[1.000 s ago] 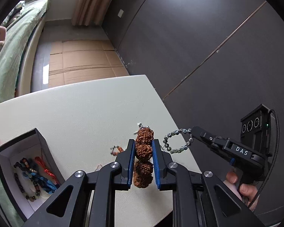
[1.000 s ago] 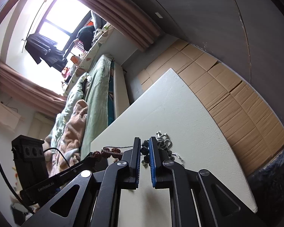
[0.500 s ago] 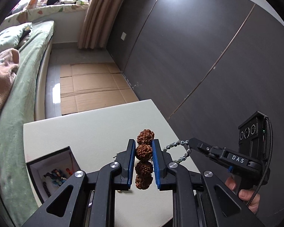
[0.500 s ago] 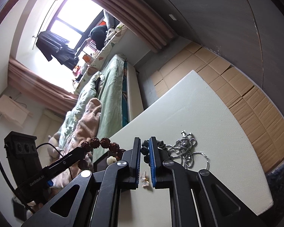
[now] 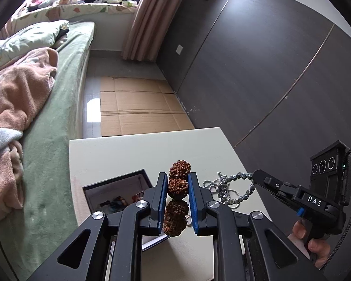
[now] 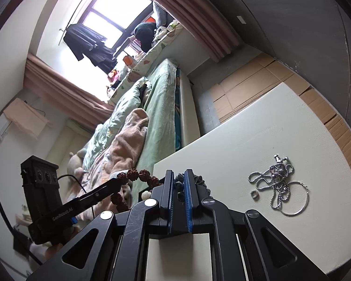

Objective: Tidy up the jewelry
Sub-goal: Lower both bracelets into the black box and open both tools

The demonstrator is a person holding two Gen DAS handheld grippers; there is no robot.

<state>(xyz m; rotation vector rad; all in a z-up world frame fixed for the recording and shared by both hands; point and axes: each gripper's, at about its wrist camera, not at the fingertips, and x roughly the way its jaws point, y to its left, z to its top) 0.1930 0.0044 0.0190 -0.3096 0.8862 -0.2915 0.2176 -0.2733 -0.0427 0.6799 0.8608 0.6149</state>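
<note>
While the left gripper [image 5: 177,187] clamps a brown seed-bead bracelet [image 5: 178,183] above the open jewelry box [image 5: 119,188], the right gripper [image 6: 179,187] pinches a grey bead bracelet [image 5: 239,187] over the white desk [image 6: 257,140], beside a silver chain tangle [image 6: 278,182].

Reddish-brown knobbly bead bracelet [image 5: 177,185], grey-speckled bead bracelet [image 5: 239,187], silver chains [image 6: 277,182] — cream table [image 6: 257,140], black-rimmed box [image 5: 115,187].
</note>
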